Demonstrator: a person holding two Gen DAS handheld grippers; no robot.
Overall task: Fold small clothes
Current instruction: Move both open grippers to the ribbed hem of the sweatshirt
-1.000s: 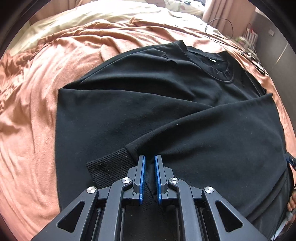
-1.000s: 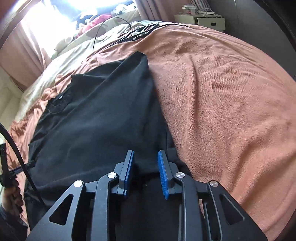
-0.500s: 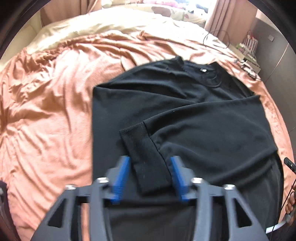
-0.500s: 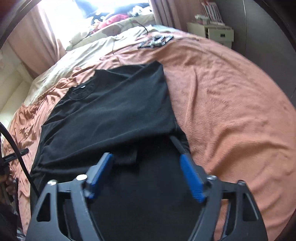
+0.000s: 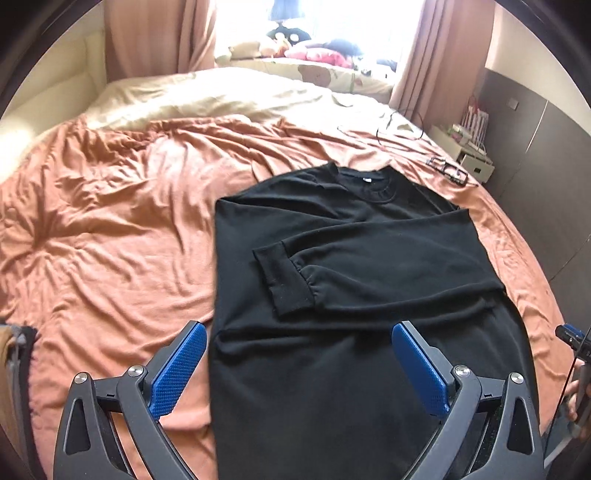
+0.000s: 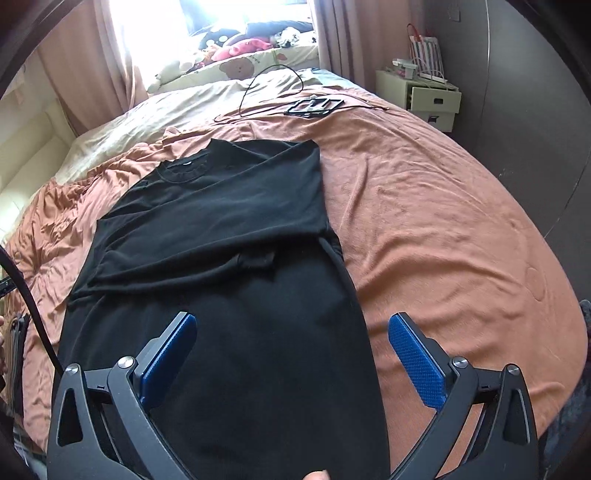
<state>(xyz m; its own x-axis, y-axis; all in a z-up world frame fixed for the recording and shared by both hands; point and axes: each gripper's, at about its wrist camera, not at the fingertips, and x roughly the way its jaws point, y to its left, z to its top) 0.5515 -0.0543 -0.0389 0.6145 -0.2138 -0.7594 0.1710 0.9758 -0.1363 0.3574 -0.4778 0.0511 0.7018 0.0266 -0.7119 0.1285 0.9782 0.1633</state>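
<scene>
Your black sweatshirt (image 5: pixel 332 362) lies flat on the orange bedspread (image 5: pixel 110 229), its long axis running from the hem nearest you to the collar (image 5: pixel 369 184) at the far end, pointing toward the window (image 5: pixel 314 22). Both sleeves are folded across the chest; the uppermost one lies crosswise over the sweatshirt, with its ribbed cuff (image 5: pixel 284 280) resting near the sweatshirt's left edge. From the right wrist view the same sweatshirt (image 6: pixel 240 295) shows its folded right side as a straight edge against the bedspread (image 6: pixel 443 229).

Beyond the collar, a cream sheet (image 5: pixel 207 96) covers the head of the bed. Farther off to the right of the sweatshirt, a black frame-like object (image 6: pixel 314 105) and a thin cable (image 6: pixel 273 81) lie on the bedspread, and a pale drawer unit (image 6: pixel 432 99) stands beside the bed; what its drawers hold cannot be seen.

Your left gripper (image 5: pixel 299 365) is spread wide above the hem end of the sweatshirt, holding nothing, its left blue pad (image 5: pixel 177 369) over the bedspread. Your right gripper (image 6: pixel 295 360) is equally wide and empty, straddling the sweatshirt's right edge.
</scene>
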